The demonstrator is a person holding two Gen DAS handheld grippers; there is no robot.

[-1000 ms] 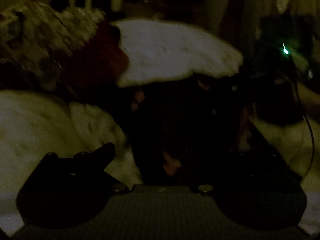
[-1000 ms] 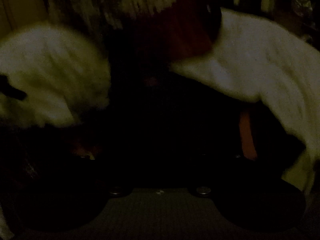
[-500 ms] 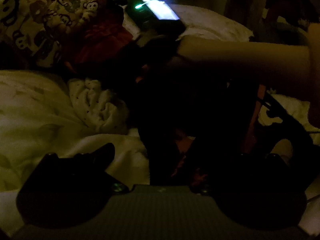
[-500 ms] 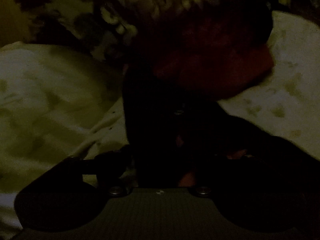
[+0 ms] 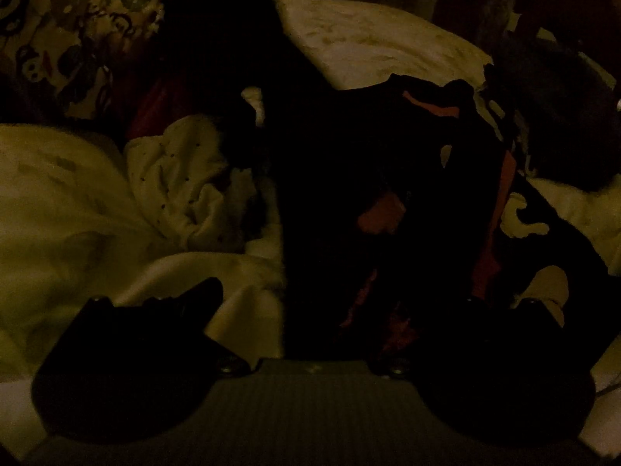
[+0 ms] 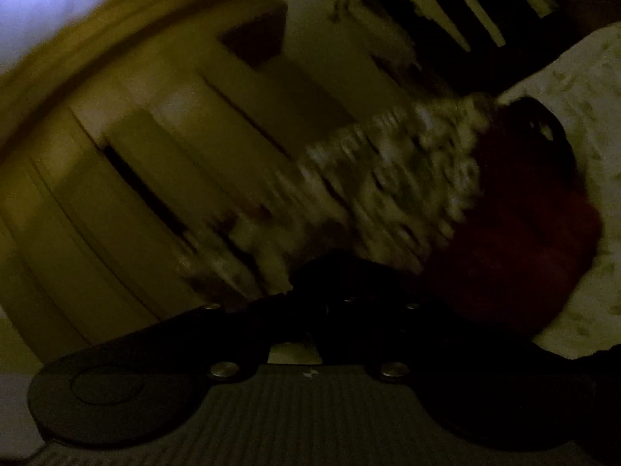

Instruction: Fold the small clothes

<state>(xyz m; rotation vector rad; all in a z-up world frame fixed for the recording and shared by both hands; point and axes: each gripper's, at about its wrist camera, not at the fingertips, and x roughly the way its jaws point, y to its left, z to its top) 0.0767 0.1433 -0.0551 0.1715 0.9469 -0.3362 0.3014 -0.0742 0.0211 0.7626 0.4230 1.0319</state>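
On my left wrist view the dark garment point(image 5: 349, 178) swallows the left gripper point(image 5: 310, 291): its right finger is lost in the cloth and I can't tell how the jaws stand. The patterned cloth point(image 5: 58, 31) far left is cut by the frame edge. My right wrist view is smeared by motion; the patterned cloth point(image 6: 396, 171) there is streaks. The right gripper point(image 6: 341, 295) is closing, its tips too dark to separate.
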